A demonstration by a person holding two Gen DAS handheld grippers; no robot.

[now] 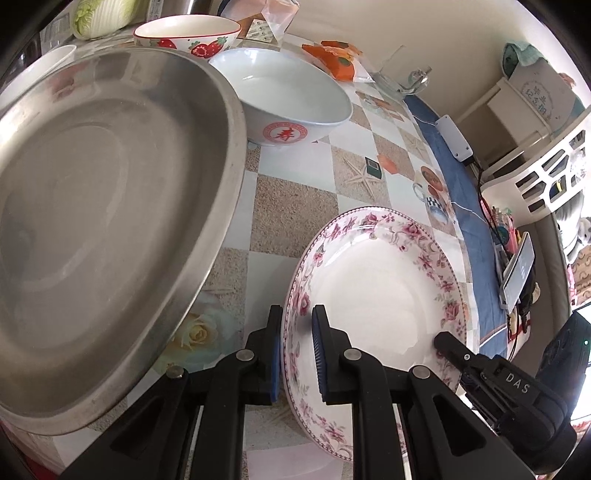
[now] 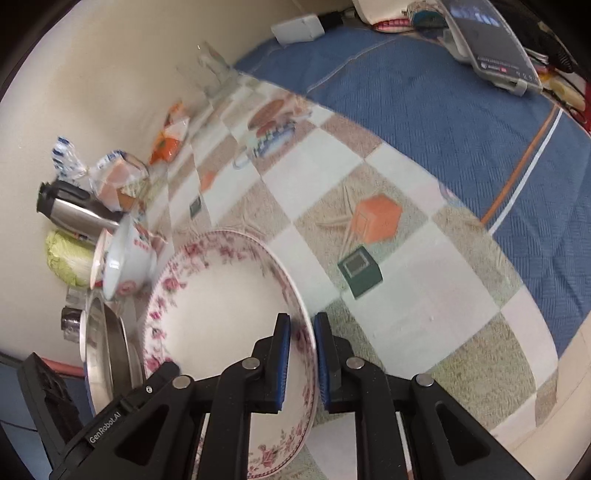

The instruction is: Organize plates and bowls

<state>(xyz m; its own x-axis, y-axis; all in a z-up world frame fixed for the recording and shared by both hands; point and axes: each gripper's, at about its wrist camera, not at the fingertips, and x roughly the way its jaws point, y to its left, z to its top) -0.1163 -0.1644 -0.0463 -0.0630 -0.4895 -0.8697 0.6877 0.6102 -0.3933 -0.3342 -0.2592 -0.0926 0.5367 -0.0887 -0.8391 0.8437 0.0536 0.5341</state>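
A white plate with a pink floral rim [image 1: 376,295] [image 2: 221,314] is held over the checkered tablecloth from two sides. My left gripper [image 1: 297,354] is shut on its left rim, one blue pad on each face. My right gripper [image 2: 303,354] is shut on the opposite rim, and its black finger [image 1: 448,341] shows at the plate's far edge in the left wrist view. A large steel basin [image 1: 110,221] [image 2: 107,354] sits just left of the plate. Behind it stand a white bowl with a red emblem [image 1: 284,96] [image 2: 125,258] and a strawberry-patterned bowl [image 1: 186,35].
A cabbage [image 1: 99,14] [image 2: 66,262], a steel kettle [image 2: 74,210], snack packets [image 1: 332,59] and a glass [image 1: 402,77] line the back by the wall. A blue cloth [image 2: 443,122] covers the table's right side, with a phone [image 2: 487,40] beyond it.
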